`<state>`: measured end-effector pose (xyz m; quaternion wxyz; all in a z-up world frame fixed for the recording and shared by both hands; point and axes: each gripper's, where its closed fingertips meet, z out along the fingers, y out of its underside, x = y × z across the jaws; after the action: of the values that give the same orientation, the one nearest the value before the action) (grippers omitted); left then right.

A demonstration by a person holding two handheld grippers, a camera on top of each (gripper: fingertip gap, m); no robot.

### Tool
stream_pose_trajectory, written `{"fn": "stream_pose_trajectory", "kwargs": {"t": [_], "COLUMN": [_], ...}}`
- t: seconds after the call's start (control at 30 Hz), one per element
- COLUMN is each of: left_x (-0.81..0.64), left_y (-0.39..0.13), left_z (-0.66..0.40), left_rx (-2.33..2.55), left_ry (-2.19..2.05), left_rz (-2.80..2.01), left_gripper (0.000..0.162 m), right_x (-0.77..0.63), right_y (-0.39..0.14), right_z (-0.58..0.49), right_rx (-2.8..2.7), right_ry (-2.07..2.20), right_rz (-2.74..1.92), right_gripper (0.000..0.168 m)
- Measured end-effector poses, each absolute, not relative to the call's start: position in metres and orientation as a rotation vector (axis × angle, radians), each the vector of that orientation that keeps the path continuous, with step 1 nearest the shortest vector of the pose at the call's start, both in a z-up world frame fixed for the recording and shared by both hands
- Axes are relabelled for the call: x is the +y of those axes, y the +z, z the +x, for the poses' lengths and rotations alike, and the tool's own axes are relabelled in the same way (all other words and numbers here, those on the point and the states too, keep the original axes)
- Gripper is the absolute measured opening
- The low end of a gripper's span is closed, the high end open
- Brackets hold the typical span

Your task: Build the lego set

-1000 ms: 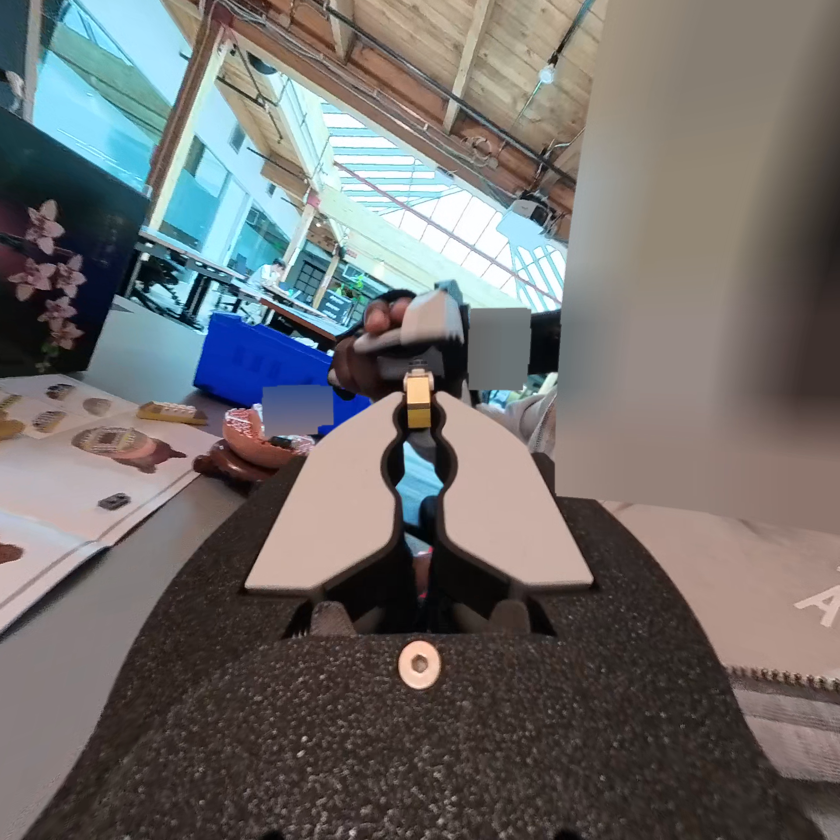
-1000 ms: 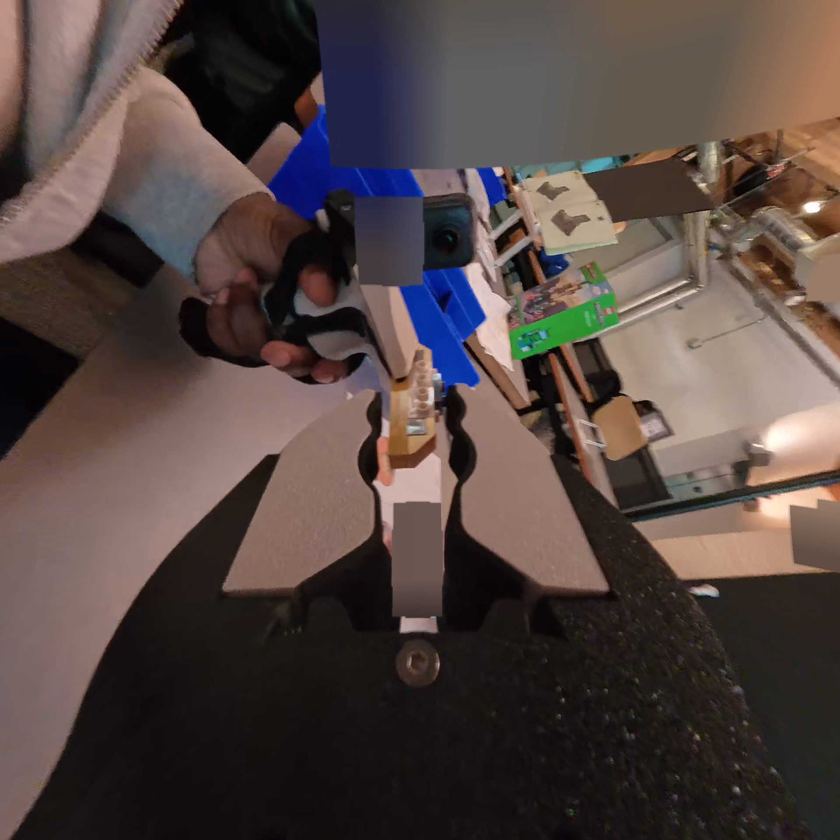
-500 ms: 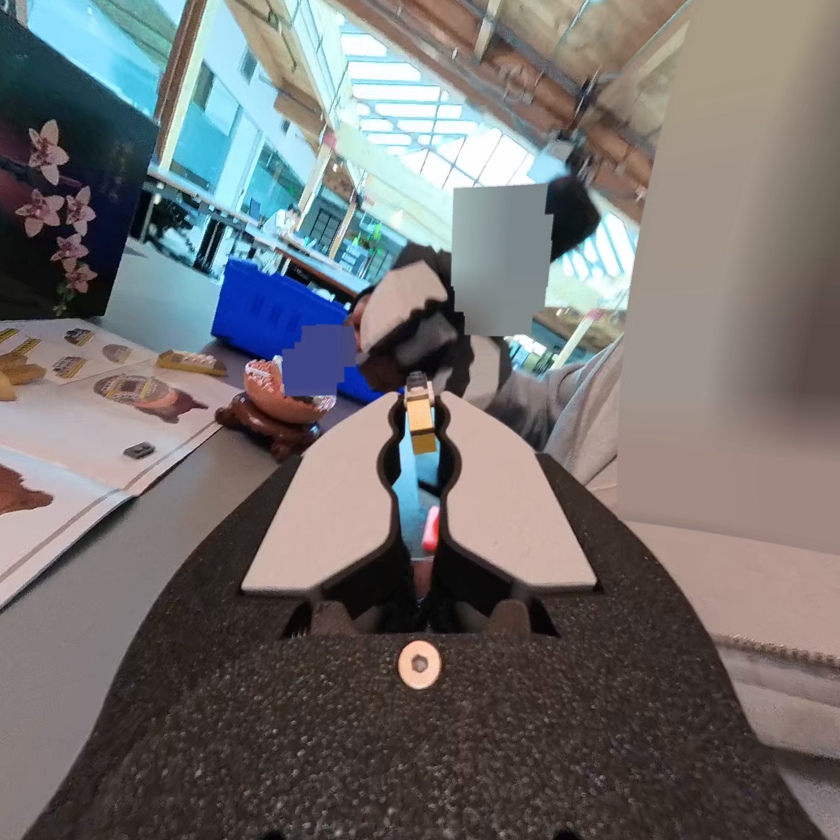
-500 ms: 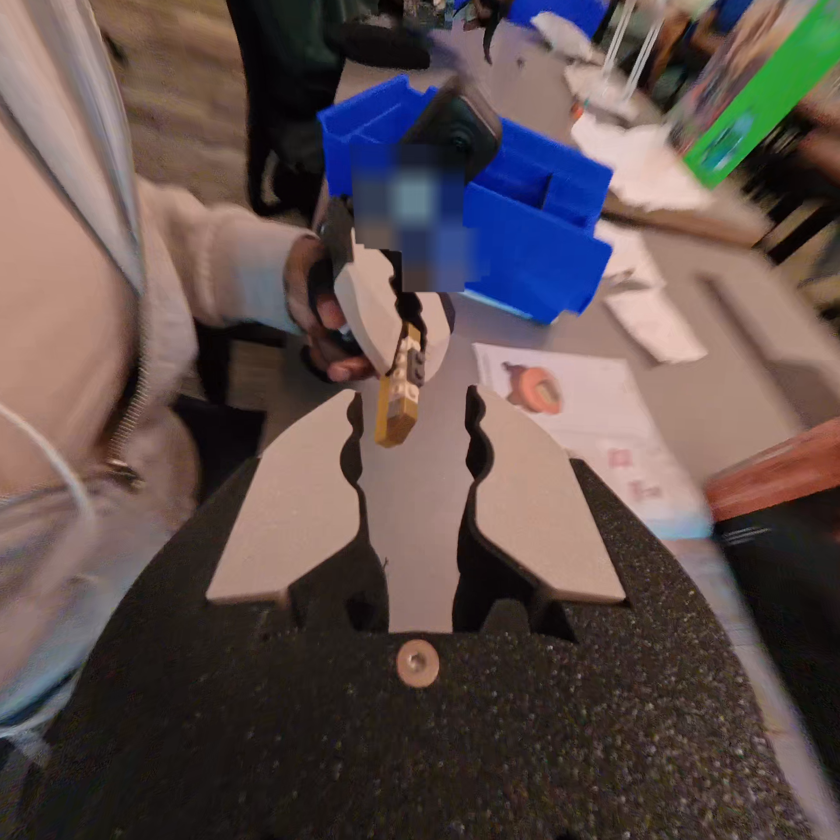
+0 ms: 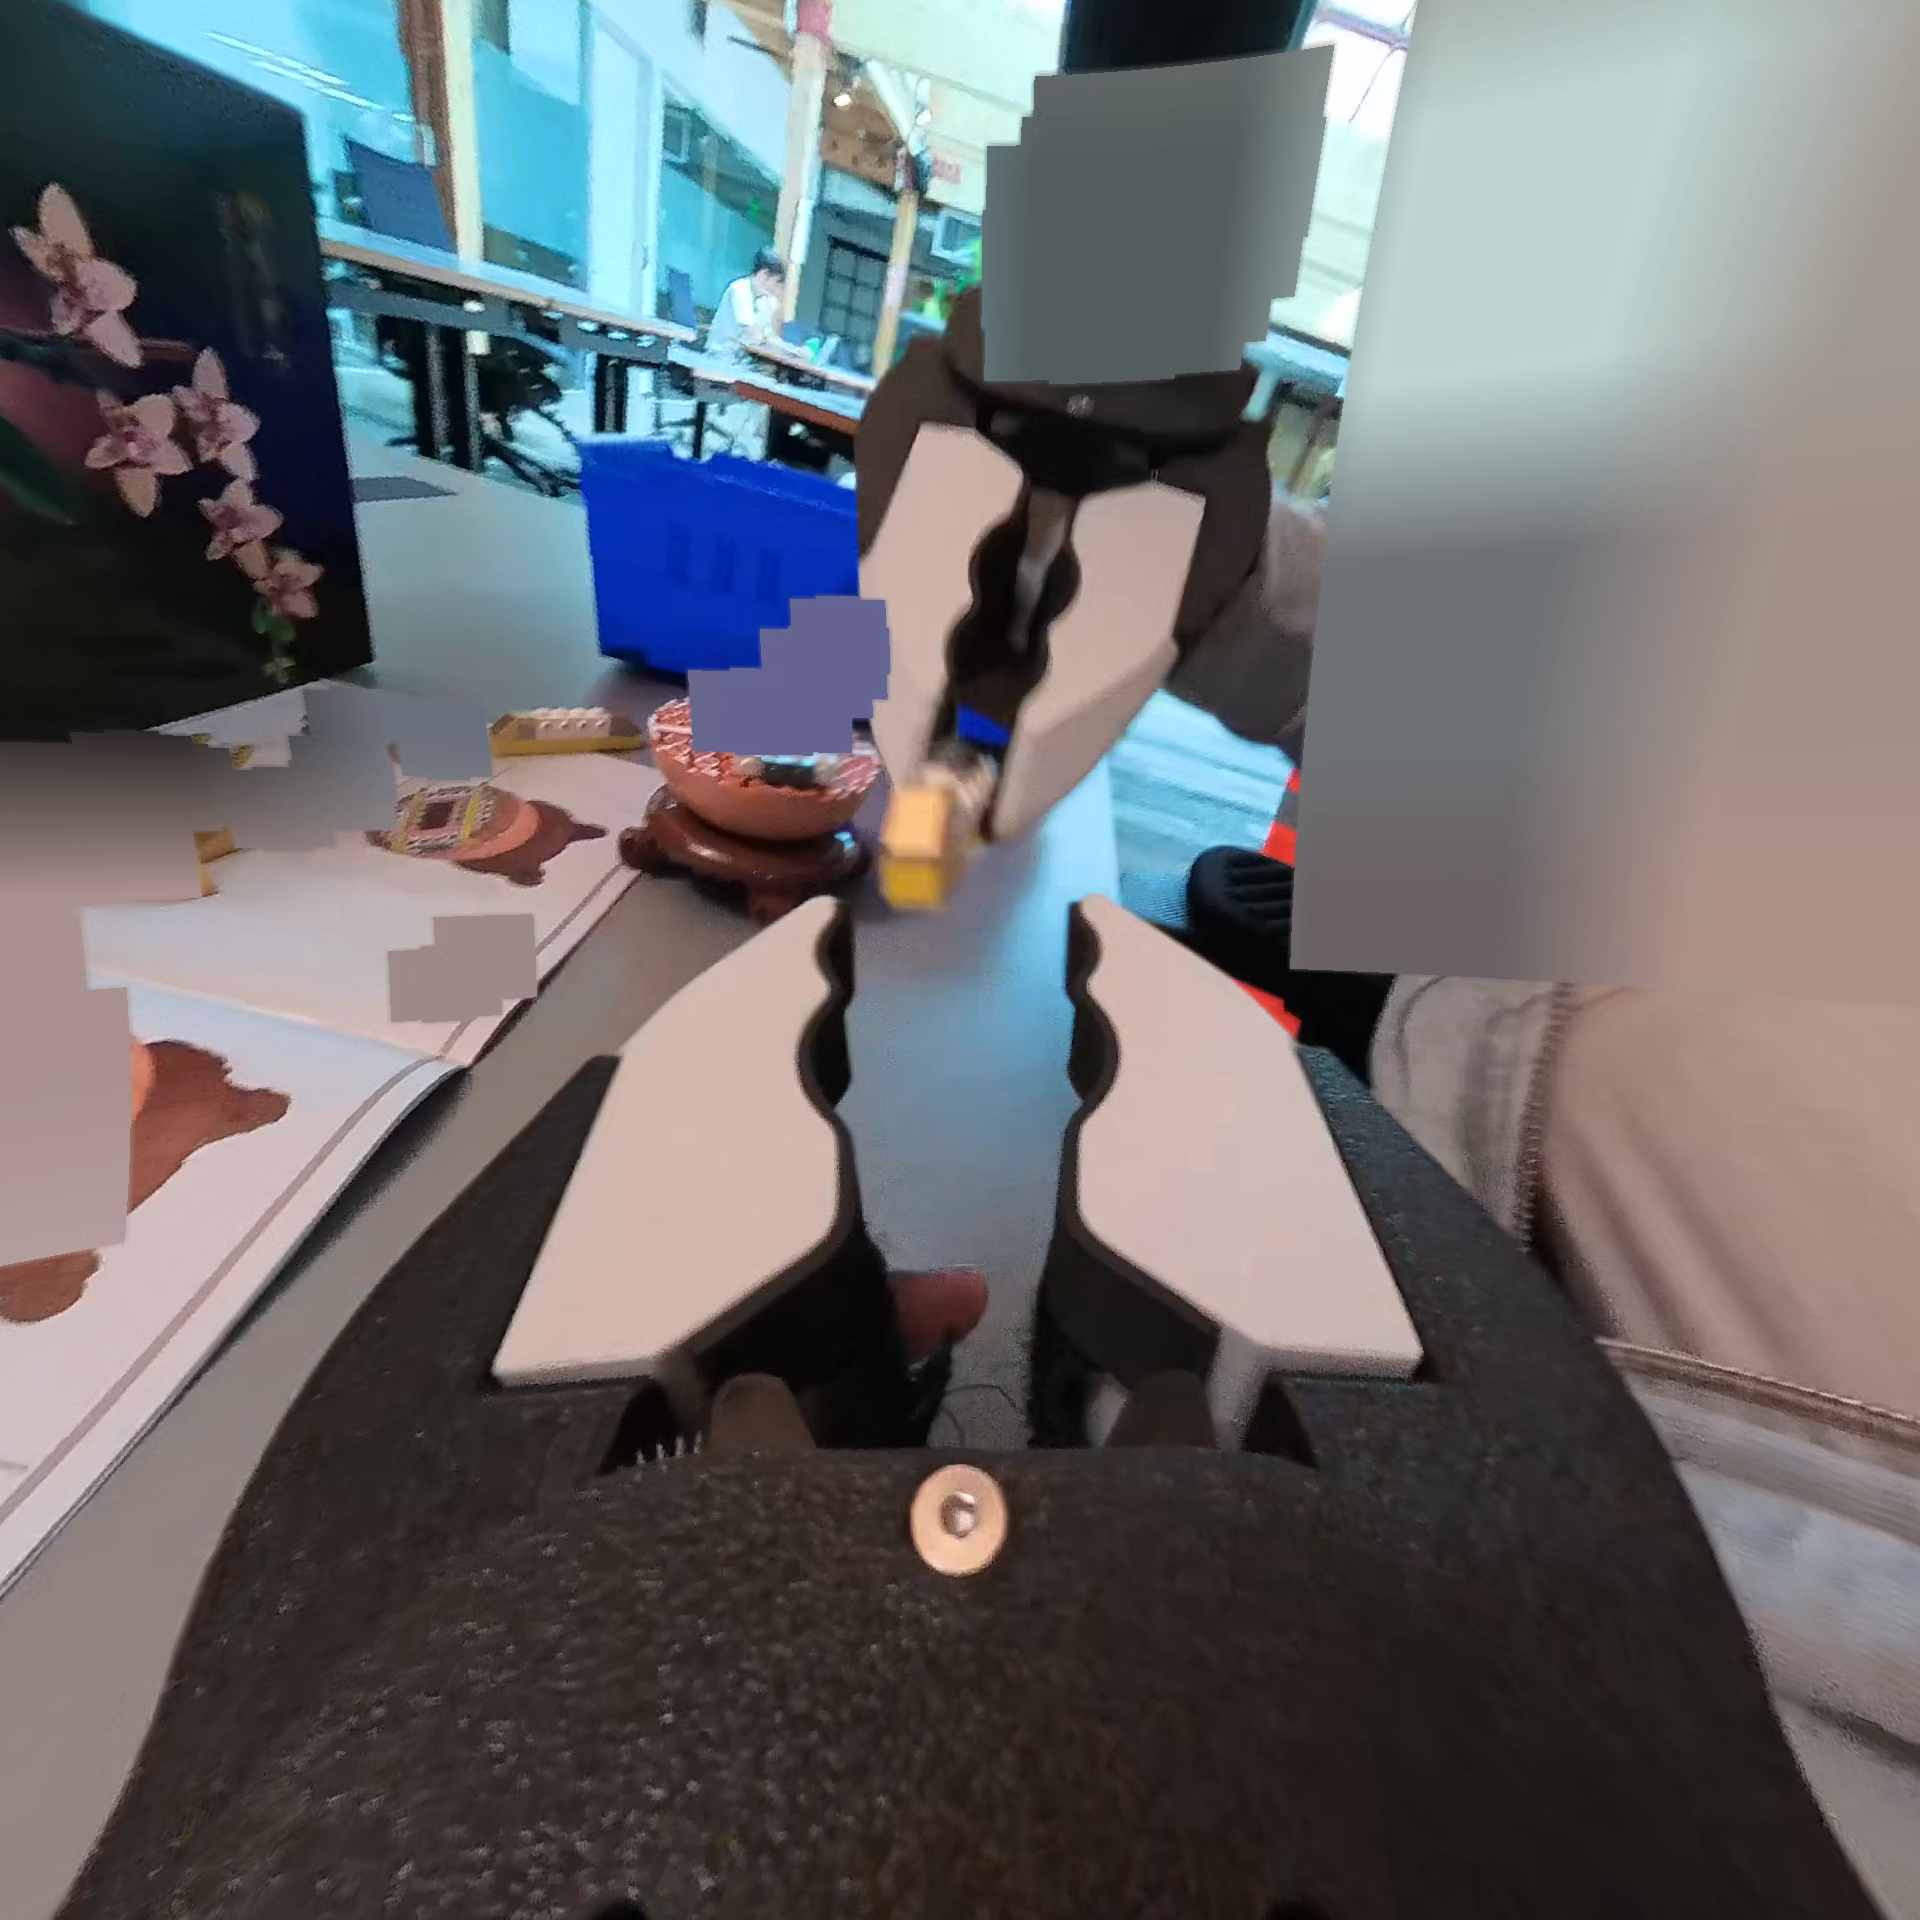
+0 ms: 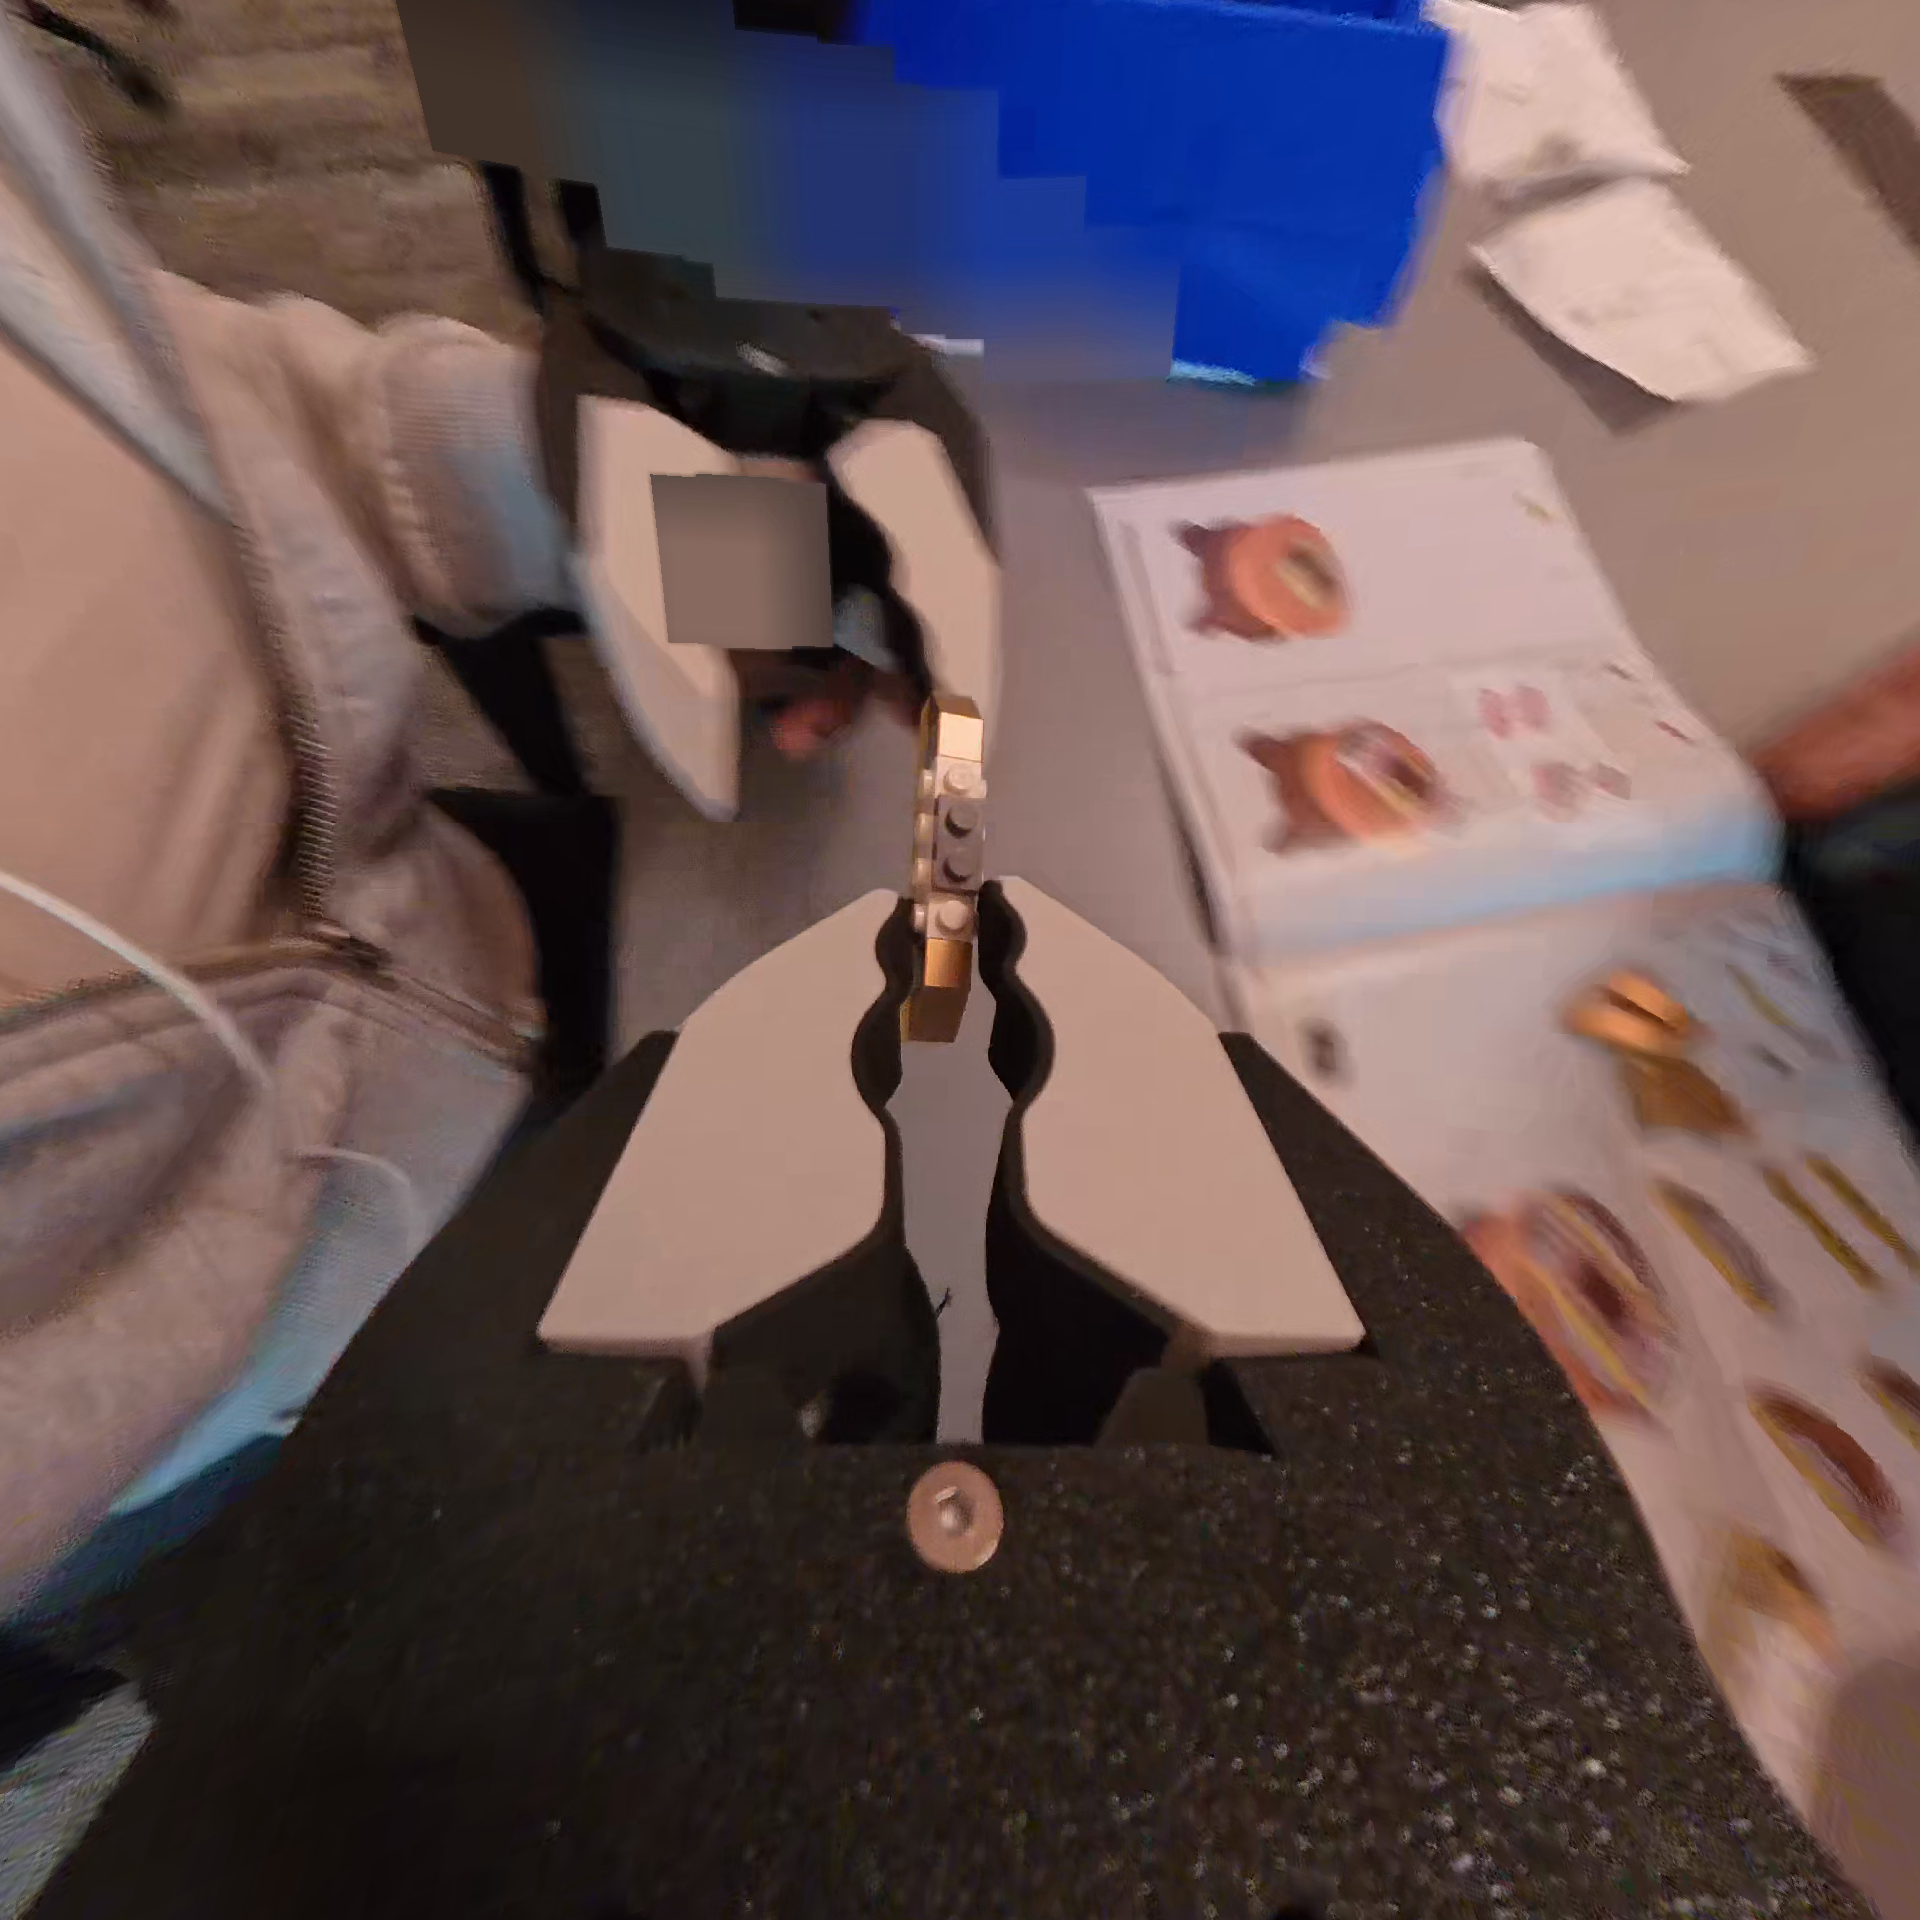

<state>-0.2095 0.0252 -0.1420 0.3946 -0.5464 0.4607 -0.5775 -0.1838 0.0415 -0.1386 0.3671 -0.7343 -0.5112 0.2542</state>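
A narrow gold and grey lego strip (image 6: 954,831) sits between the fingertips of my right gripper (image 6: 948,914), which is shut on its lower end. In the left wrist view, that gripper (image 5: 961,795) hangs tip-down ahead and holds the strip (image 5: 916,852) above the grey table. My left gripper (image 5: 961,920) is open and empty, just below the strip. In the right wrist view it (image 6: 831,748) faces me with its jaws spread, just beyond the strip's far end. A salmon lego bowl on a brown stand (image 5: 764,821) stands on the table to the left.
An open instruction booklet (image 5: 312,935) lies at the left; it also shows in the right wrist view (image 6: 1403,727). A blue bin (image 5: 707,561) stands behind the bowl. A dark box with orchid pictures (image 5: 156,416) is at far left. A tan lego piece (image 5: 566,729) lies near the bowl. My two grippers' fingertips are within a few centimetres of each other.
The left gripper opened and let go of the lego strip. The right gripper closed on it and now holds it. Both views have tilted down toward the table.
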Motion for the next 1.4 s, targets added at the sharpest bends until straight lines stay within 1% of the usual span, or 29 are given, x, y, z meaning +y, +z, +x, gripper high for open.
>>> {"fn": "stream_pose_trajectory", "kwargs": {"t": [0.03, 0.07, 0.17, 0.27, 0.37, 0.57, 0.8, 0.83, 0.93, 1.03, 1.1, 1.17, 1.23, 1.3, 1.37, 1.4], "left_x": [0.026, 0.025, 0.027, 0.027, 0.026, 0.027, 0.027, 0.026, 0.026, 0.026, 0.027, 0.029, 0.03, 0.031, 0.032, 0.033], "left_y": [-0.143, -0.141, -0.137, -0.138, -0.135, -0.129, -0.129, -0.129, -0.129, -0.128, -0.126, -0.125, -0.125, -0.125, -0.125, -0.125], "left_z": [-0.209, -0.21, -0.214, -0.216, -0.218, -0.225, -0.226, -0.226, -0.225, -0.225, -0.227, -0.228, -0.228, -0.228, -0.227, -0.227], "left_rx": [1.163, 1.162, 1.144, 1.178, 1.171, 1.12, 1.118, 1.121, 1.127, 1.119, 1.102, 1.083, 1.074, 1.067, 1.063, 1.061], "left_ry": [-1.458, -1.471, -1.473, -1.434, -1.436, -1.495, -1.509, -1.509, -1.504, -1.506, -1.511, -1.517, -1.525, -1.527, -1.516, -1.505], "left_rz": [-1.387, -1.366, -1.336, -1.315, -1.284, -1.247, -1.241, -1.242, -1.24, -1.234, -1.226, -1.227, -1.23, -1.231, -1.235, -1.24], "left_gripper": [0.045, 0.048, 0.046, 0.045, 0.044, 0.04, 0.038, 0.038, 0.038, 0.041, 0.047, 0.053, 0.052, 0.05, 0.049, 0.049], "right_x": [0.058, 0.079, 0.139, 0.176, 0.199, 0.23, 0.24, 0.24, 0.238, 0.231, 0.212, 0.181, 0.158, 0.143, 0.144, 0.146], "right_y": [-0.139, -0.137, -0.139, -0.156, -0.177, -0.203, -0.227, -0.229, -0.228, -0.207, -0.19, -0.188, -0.201, -0.217, -0.229, -0.234], "right_z": [-0.162, -0.137, -0.05, -0.001, 0.013, 0.004, 0.001, 0.003, 0.009, 0.014, 0.012, 0.009, 0.019, 0.023, 0.031, 0.036], "right_rx": [-1.281, -1.232, -1.141, -1.2, -1.256, -1.51, -1.496, -1.494, -1.454, -1.344, -1.227, -1.137, -1.064, -1.057, -1.044, -1.042], "right_ry": [0.532, 0.392, -0.023, -0.184, -0.138, -0.194, -0.176, -0.183, -0.193, -0.186, -0.095, 0.047, 0.061, 0.074, 0.007, -0.037], "right_rz": [-1.917, -1.945, -2.093, -2.218, -2.286, -2.118, -2.133, -2.144, -2.172, -2.181, -2.244, -2.368, -2.512, -2.59, -2.617, -2.631], "right_gripper": [0.012, 0.012, 0.012, 0.012, 0.012, 0.012, 0.012, 0.014, 0.026, 0.031, 0.031, 0.031, 0.031, 0.037, 0.036, 0.032]}}
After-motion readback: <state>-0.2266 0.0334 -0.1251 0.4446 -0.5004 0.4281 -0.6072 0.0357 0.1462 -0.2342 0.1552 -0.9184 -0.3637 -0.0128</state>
